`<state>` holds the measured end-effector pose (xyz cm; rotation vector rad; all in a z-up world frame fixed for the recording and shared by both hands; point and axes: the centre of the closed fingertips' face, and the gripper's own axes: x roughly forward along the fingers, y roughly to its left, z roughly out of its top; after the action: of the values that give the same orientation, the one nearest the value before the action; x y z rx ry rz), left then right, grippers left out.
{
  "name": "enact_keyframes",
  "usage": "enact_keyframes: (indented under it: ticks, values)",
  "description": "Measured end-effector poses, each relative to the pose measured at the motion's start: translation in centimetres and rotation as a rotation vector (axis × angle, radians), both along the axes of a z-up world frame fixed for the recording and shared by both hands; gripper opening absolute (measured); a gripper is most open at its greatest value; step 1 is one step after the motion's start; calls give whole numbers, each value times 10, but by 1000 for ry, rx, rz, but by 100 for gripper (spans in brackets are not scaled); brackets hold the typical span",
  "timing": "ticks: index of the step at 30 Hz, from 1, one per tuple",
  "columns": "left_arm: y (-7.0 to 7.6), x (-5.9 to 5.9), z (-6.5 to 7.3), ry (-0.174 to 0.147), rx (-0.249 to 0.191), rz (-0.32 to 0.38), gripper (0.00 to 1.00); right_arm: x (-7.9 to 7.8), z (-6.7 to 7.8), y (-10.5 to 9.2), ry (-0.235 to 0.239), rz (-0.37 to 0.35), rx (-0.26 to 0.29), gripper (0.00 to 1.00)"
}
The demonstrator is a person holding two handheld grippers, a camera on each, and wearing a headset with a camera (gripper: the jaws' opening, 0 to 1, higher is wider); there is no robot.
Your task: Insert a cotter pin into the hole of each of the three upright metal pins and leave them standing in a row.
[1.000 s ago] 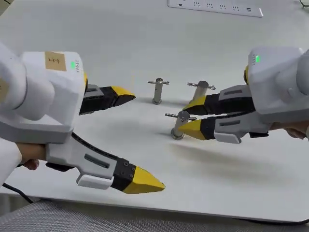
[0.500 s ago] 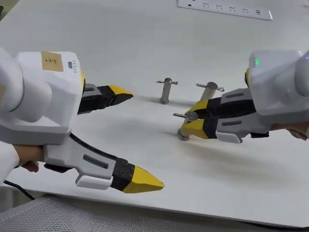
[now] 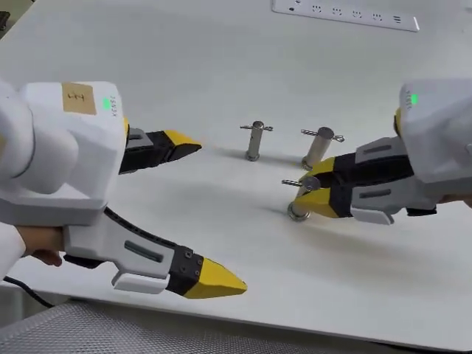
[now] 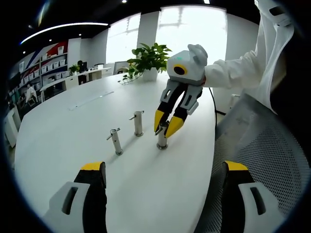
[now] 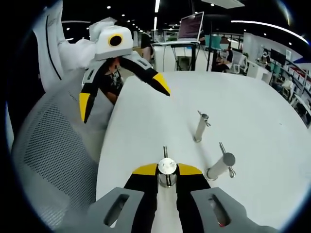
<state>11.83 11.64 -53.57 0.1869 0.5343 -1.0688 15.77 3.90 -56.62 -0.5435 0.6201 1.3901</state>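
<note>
Your right gripper (image 3: 313,189) is clamped on the nearest metal pin (image 5: 166,171), one yellow jaw on each side of the shaft, just below its top. The pin's base sits on the white table (image 3: 221,66), and in the head view the pin leans toward the gripper. A cotter pin (image 3: 290,181) runs through its head and sticks out on the side away from the gripper.

Your left gripper (image 3: 203,212) hangs near the table's front edge with its jaws spread wide — well apart from all three pins.

The other two pins stand farther back on the table, apart from each other:
- The left pin (image 3: 254,142) is upright, with a second cotter pin (image 3: 257,127) across its top.
- The right pin (image 3: 316,150) is just beside the right gripper's upper jaw, with a third cotter pin (image 3: 322,134) through it. Can't tell whether it touches that jaw.

A power strip (image 3: 343,13) lies at the table's far edge. A mesh chair (image 4: 262,145) sits beside the table in the left gripper view.
</note>
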Motion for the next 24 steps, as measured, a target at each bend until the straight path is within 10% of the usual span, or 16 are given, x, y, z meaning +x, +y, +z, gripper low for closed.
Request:
enact_keyframes:
  ticks: [24]
  values:
    - [28, -11, 1, 82, -30, 115, 99, 69, 9, -85, -88, -48, -53, 8]
